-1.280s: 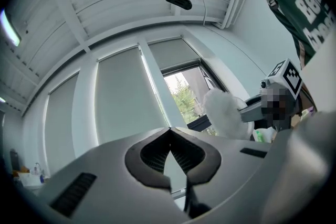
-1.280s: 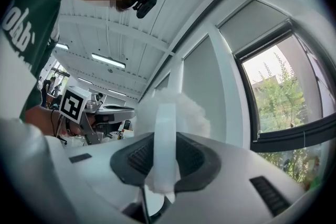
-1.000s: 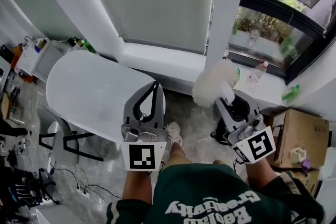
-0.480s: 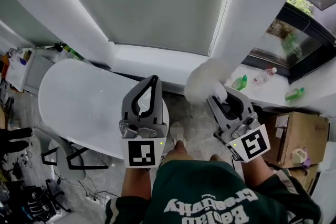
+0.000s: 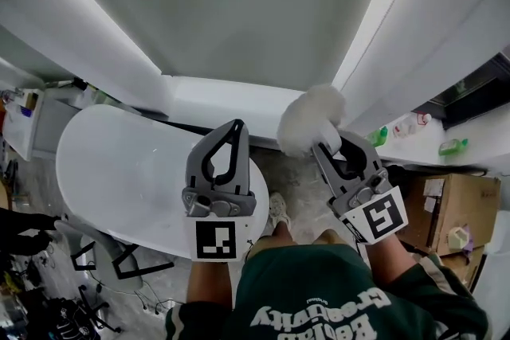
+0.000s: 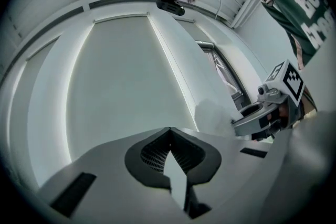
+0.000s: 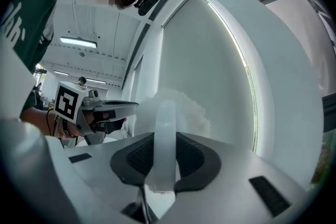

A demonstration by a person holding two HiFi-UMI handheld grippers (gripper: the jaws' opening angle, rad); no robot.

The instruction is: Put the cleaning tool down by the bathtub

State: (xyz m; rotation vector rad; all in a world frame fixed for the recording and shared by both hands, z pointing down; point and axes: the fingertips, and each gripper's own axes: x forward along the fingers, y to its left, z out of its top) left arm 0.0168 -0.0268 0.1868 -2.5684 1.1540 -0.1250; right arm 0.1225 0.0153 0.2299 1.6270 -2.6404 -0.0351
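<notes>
Right gripper (image 7: 164, 136): jaws pinch the handle (image 7: 166, 118) of the cleaning tool (image 5: 312, 117). The handle is a flat strip of translucent white plastic, standing upright between the dark ribbed pads (image 7: 137, 157). Past the jaw tips sits the fluffy head (image 7: 186, 110), a soft, white, woolly, rounded puff.

Left gripper (image 6: 169, 129): jaws pressed together, tips meeting in a point. We see only a white sliver of background in the narrow gap below the tips, and nothing is held.

Head view: both grippers are grey, smooth-shelled and held side by side. Each carries a marker cube (image 5: 215, 239) with a black-and-white square pattern at its near end.

Tool position: the puff lies far of the right gripper's tips, over the edge of a white ledge (image 5: 215, 99) below the window. We cannot tell whether it touches the ledge. It is right of the bathtub (image 5: 119, 163) and apart from it.

Bathtub: white, glossy and oval, at left, with its right end under the left gripper in the head view.

Surroundings:
- A matte grey roller blind (image 5: 231, 4) fills the far side.
- The floor (image 5: 301, 181) between tub and ledge is mottled grey stone.
- A light shoe (image 5: 279, 211) is on the floor.
- A brown cardboard box (image 5: 450, 207) stands at right.
- Green bottles (image 5: 453, 146) sit on the sill far right.
</notes>
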